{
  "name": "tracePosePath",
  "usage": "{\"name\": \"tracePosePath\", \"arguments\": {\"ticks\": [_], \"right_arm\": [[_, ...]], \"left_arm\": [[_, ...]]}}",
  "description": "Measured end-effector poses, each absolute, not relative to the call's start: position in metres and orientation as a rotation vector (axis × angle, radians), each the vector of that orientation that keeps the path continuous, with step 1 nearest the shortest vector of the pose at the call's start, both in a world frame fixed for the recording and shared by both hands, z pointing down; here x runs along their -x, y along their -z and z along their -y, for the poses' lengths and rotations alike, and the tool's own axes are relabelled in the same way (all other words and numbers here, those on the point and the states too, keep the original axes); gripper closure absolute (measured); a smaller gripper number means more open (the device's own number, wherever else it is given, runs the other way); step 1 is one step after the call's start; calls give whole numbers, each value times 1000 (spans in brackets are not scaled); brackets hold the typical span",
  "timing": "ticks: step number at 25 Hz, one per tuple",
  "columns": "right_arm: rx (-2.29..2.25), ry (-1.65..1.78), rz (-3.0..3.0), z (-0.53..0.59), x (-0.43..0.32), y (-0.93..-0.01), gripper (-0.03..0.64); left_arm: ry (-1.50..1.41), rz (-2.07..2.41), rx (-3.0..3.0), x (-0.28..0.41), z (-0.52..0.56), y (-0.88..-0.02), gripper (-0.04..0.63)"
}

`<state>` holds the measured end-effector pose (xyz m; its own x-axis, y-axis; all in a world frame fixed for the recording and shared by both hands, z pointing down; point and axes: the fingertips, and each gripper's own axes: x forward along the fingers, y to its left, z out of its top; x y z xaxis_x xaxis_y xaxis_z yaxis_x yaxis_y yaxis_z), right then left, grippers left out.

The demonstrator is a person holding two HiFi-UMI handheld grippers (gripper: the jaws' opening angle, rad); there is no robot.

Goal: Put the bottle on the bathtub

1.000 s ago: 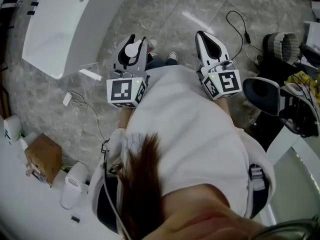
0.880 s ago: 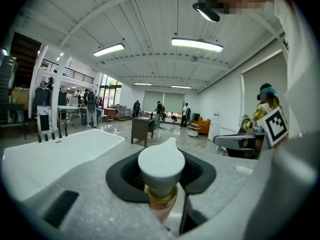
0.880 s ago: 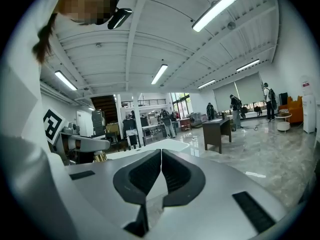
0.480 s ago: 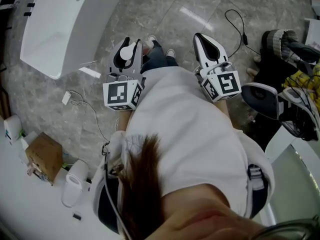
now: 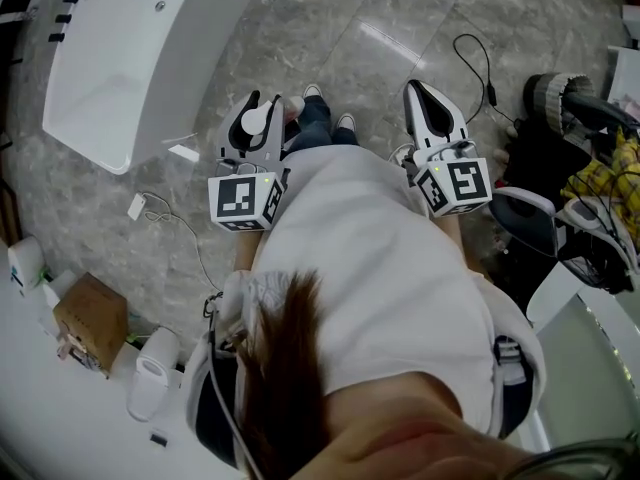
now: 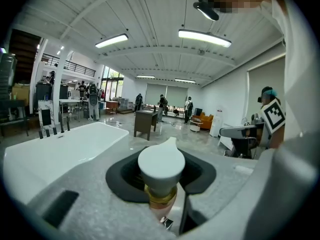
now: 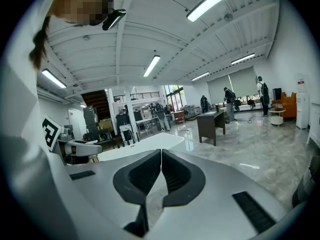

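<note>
The bottle is being held in the left tool, whose jaws are being kept clamped on its neck, one black pad at either side. It is being seen from behind the tool as a rounded white pump cap with a small pointed spout, a gold collar beneath it and a pinkish body below that (most of the body is being hidden by the jaws). In the head view the bottle is being carried above the grey marble floor, in front of the person's shoes and apart from the bathtub, which is being shown as a long white basin at the upper left. Between tub and tool a stretch of floor is being crossed by a white slip, and nearer the person a thin cord and a cardboard box are being seen. The right tool is being held level beside the left one, jaws together with nothing between them; beyond it a black cable is lying looped on the floor, and a dark desk is standing past the tub.
</note>
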<state>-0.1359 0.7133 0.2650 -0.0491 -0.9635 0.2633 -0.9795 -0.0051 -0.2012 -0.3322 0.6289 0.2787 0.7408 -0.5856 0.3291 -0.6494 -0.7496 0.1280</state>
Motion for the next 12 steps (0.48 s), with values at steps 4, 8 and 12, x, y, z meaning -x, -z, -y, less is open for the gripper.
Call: {"name": "tracePosePath", "arguments": {"ticks": [4, 8, 12], "right_arm": [[-2164, -518, 2175, -681, 139, -258, 603], [-2174, -508, 2165, -651, 147, -259, 603], [-2203, -473, 2158, -624, 151, -253, 603]], "left_arm": [[-369, 970, -2722, 338, -595, -273, 456], [-343, 973, -2739, 346, -563, -270, 456], [-326, 979, -2759, 355, -534, -266, 456]]}}
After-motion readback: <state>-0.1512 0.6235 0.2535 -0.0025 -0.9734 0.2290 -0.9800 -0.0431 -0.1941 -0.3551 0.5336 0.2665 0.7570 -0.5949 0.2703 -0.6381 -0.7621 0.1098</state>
